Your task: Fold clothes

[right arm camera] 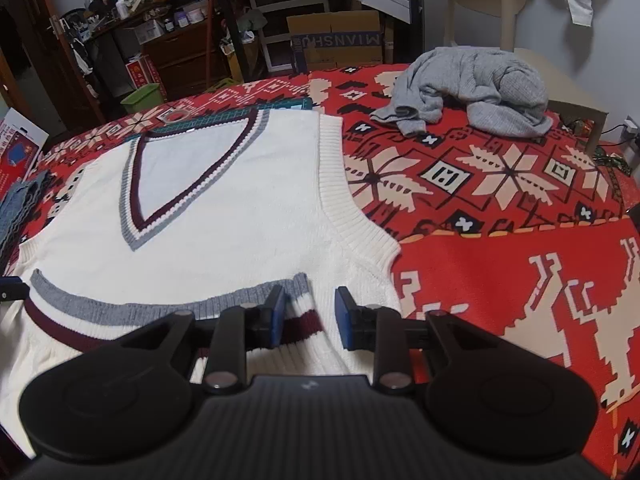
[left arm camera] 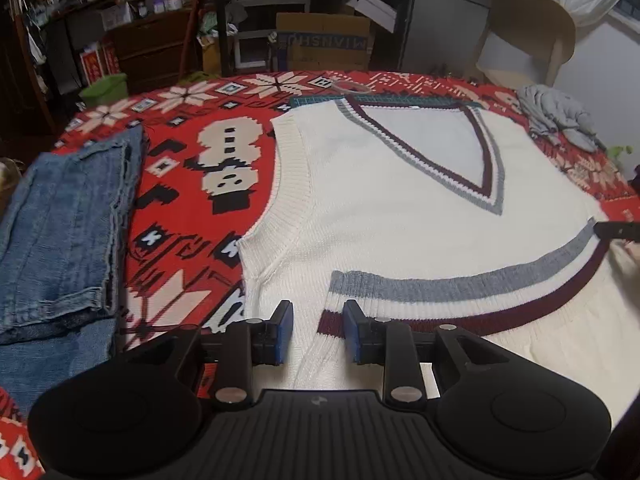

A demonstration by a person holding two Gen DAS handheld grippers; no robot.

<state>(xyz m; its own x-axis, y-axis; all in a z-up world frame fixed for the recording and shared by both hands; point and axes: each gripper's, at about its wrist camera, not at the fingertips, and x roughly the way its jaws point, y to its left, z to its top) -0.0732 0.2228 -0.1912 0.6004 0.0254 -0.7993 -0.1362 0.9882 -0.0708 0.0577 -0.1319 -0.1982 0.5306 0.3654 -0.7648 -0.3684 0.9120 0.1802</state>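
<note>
the red blanket (right arm camera: 520, 208) carries a white vest (left arm camera: 400, 220), its hem folded up once; more folds remain. jeans (left arm camera: 68, 240) lie folded left, a grey top (right arm camera: 472, 88) unfolded right. left gripper (left arm camera: 318, 320) and right gripper (right arm camera: 310, 312) stand released over the hem corners

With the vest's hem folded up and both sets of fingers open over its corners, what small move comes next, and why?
Probably lift both grippers clear. The left gripper and right gripper stand open around the hem corners of the vest, pads not pressing, and the striped hem already lies folded up on the body.
</note>
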